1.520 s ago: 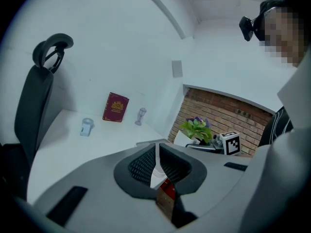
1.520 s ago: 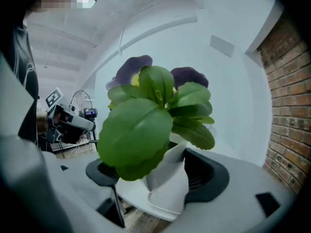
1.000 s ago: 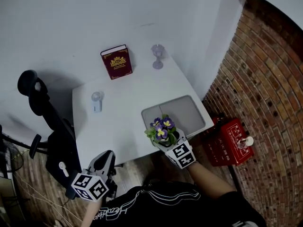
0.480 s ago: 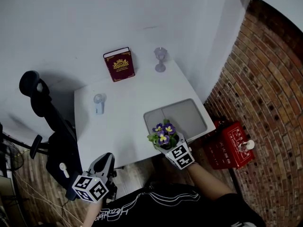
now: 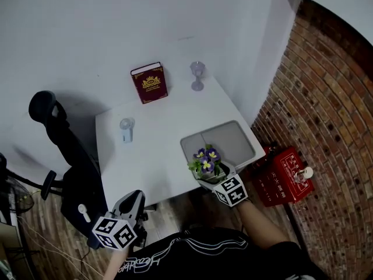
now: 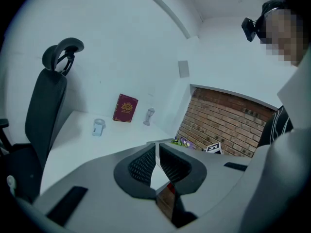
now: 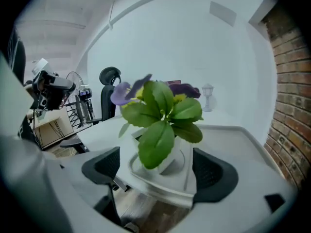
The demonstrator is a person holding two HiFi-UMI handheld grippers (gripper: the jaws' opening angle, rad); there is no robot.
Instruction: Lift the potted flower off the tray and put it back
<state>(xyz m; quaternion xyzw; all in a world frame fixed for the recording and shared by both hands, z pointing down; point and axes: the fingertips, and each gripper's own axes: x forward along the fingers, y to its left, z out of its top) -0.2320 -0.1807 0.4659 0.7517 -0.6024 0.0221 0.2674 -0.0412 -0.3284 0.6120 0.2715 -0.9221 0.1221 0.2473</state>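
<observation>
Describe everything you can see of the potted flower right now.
The potted flower is a small white pot holding broad green leaves and purple blooms with yellow centres. It stands upright on the corner of the grey tray nearest the person. The right gripper has a jaw on each side of the pot, and the jaws are opening. Gaps show on both sides, so only the tray appears to touch the pot.

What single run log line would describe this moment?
right gripper: fingers opening around potted flower | potted flower: standing on tray | left gripper: shut, empty
</observation>
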